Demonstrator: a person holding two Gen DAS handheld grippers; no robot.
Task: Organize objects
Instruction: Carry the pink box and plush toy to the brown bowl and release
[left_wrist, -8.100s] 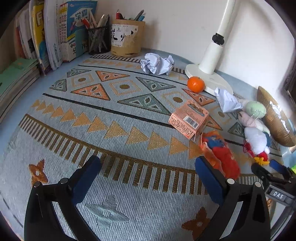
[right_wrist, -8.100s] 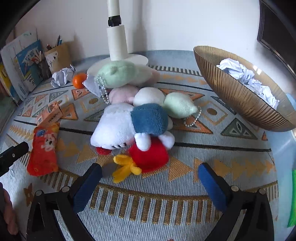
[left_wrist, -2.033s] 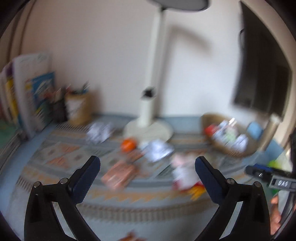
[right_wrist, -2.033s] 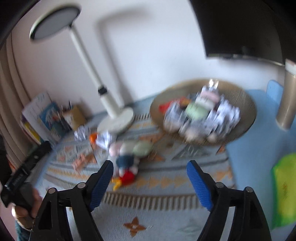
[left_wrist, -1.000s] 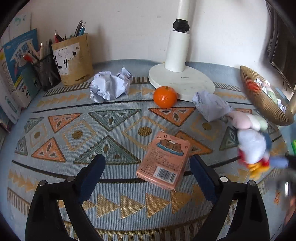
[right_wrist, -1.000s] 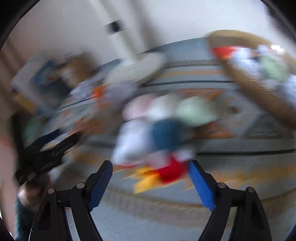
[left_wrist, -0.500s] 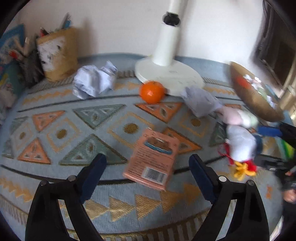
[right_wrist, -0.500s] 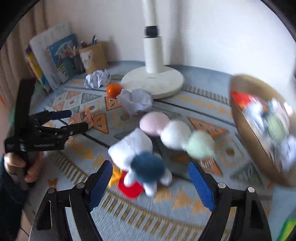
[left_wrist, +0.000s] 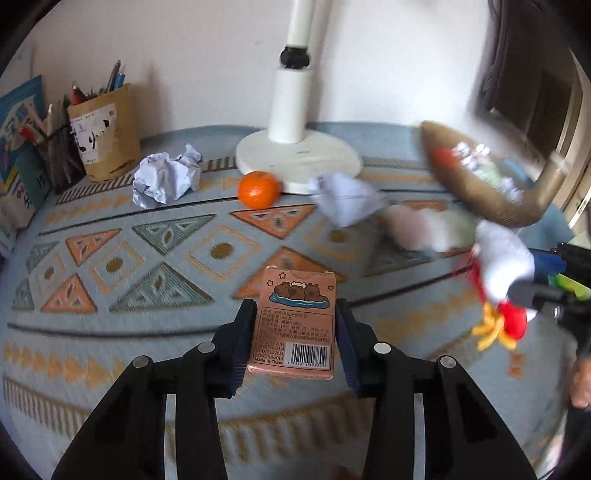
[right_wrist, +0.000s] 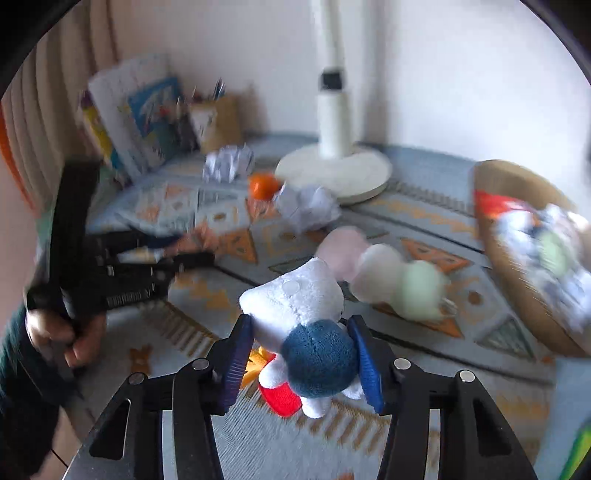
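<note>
From the left wrist, the left gripper (left_wrist: 295, 341) is closing on the pink card box (left_wrist: 295, 321), its pads pressing both long sides above the patterned mat (left_wrist: 110, 266). From the right wrist, the right gripper (right_wrist: 301, 358) is closing around the plush duck (right_wrist: 306, 332), squeezing its blue and white body over the mat

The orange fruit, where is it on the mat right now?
In the left wrist view, the orange fruit sits far back on the mat, touching the front left edge of the white lamp base, between two crumpled paper balls.
</note>
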